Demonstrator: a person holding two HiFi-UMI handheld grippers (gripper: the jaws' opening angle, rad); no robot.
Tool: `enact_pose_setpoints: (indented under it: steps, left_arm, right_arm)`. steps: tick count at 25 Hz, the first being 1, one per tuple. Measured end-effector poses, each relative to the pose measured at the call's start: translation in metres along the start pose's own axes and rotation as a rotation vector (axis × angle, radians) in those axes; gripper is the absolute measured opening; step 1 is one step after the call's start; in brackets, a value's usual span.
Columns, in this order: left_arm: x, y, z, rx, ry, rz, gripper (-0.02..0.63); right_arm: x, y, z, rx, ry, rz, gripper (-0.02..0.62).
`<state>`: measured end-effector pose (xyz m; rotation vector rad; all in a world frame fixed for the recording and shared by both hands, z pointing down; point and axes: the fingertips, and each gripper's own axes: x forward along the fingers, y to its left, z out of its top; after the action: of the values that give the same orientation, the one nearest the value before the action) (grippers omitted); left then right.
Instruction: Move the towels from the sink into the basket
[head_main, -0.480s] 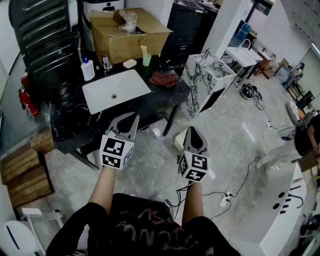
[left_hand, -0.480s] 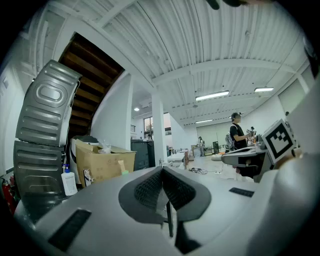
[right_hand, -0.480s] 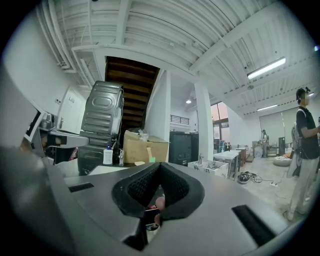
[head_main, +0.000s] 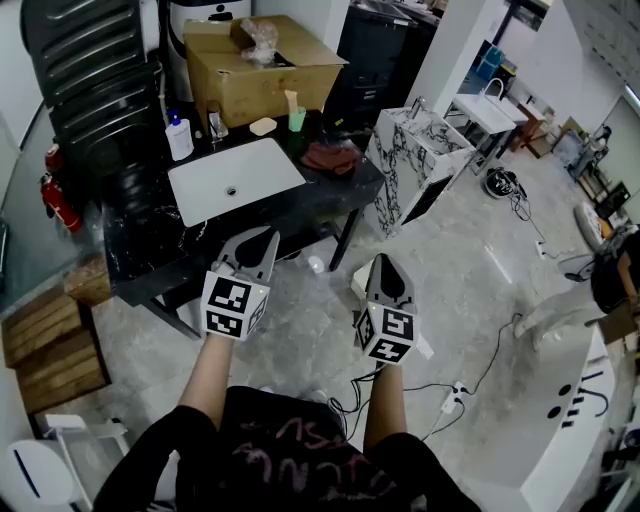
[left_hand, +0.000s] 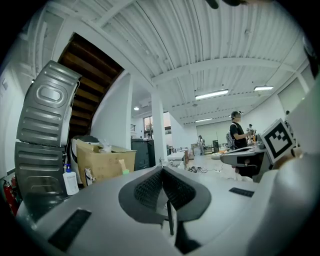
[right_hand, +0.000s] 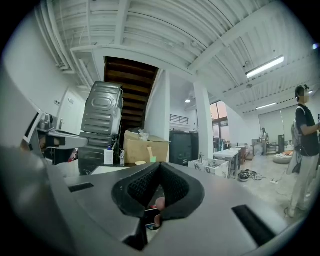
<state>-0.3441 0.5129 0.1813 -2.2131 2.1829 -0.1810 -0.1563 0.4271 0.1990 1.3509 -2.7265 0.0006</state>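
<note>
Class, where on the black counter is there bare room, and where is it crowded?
Bare: the sink and the counter left of it. Crowded: the back edge, with bottle and cup; a towel fills the right end.

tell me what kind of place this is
Probably a workshop or test hall, not a home: a sink in a black counter stands on open floor, a marble unit beside it, with a cardboard box and loose cables about.
</note>
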Motion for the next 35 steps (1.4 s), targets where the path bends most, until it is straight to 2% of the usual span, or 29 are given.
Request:
enact_pose_setpoints:
  steps: [10,17,28,35]
  left_arm:
    - [-0.004,0.002,-0.01,-0.015,0.017,-0.011,0.017]
    - [0.015,0.01,-0.02,-0.026,0.035,-0.015,0.016]
    - [0.078,0.024,-0.031,-0.023,0.076,-0.01,0.017]
    - [0.144,0.031,-0.043,-0.006,0.114,0.0,0.017]
  right_arm:
    - [-0.001,0.008,-0.006,-0.007,0.015,0.003,0.014]
    - [0.016,0.004,-0.013,-0.016,0.03,0.005,0.014]
    - [0.08,-0.023,-0.019,-0.015,0.047,0.018,0.015]
    - [0.143,-0.055,-0.029,0.015,0.06,0.043,0.015]
